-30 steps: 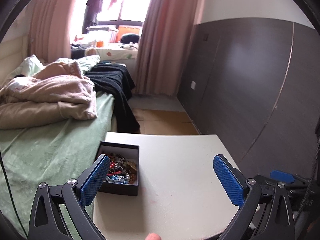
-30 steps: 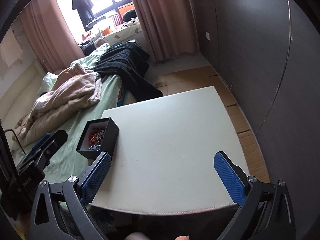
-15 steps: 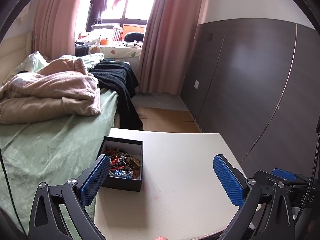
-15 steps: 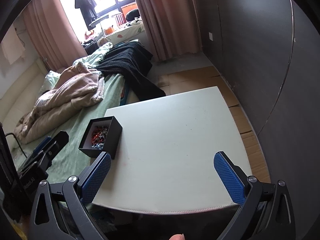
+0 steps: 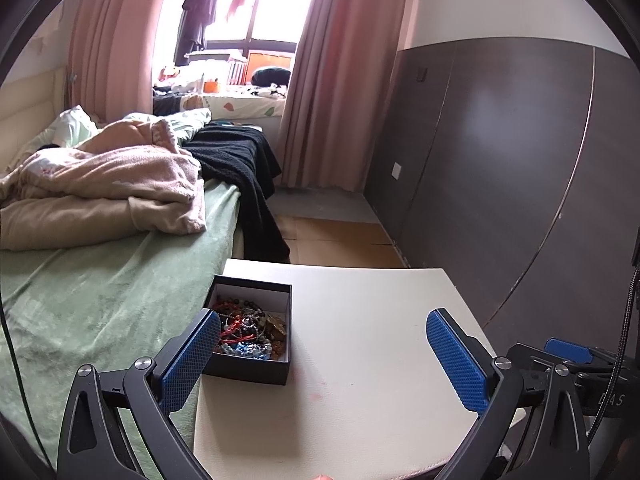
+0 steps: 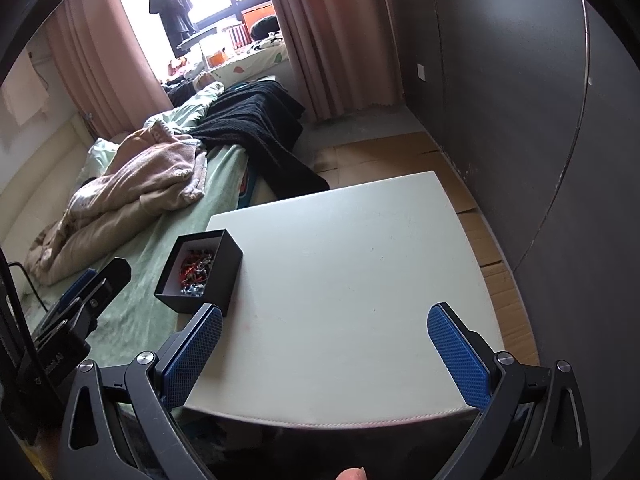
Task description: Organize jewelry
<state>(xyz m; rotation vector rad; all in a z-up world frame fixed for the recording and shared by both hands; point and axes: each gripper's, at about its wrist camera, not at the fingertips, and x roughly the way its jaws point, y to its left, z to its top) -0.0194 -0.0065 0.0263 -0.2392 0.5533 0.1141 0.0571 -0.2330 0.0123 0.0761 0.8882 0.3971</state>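
Observation:
A small black open box (image 5: 256, 370) with a white lining stands at the left edge of the white table (image 5: 360, 380). It holds a tangle of bead bracelets (image 5: 250, 330) in red, blue and brown. The box also shows in the right wrist view (image 6: 230, 270). My left gripper (image 5: 324, 354) is open and empty, above the table's near side, its left finger beside the box. My right gripper (image 6: 324, 350) is open and empty, above the table's front edge (image 6: 320, 418). The left gripper's body shows in the right wrist view at the far left (image 6: 76, 304).
A bed with a green sheet (image 5: 92, 300), a pink blanket (image 5: 104, 188) and a black throw (image 5: 240, 160) adjoins the table's left side. A dark panelled wall (image 5: 500, 160) runs along the right. Cardboard (image 5: 336, 240) covers the floor beyond the table.
Both grippers have risen and tilted slightly, so the box and table sit a little farther into view. Both stay open and empty.

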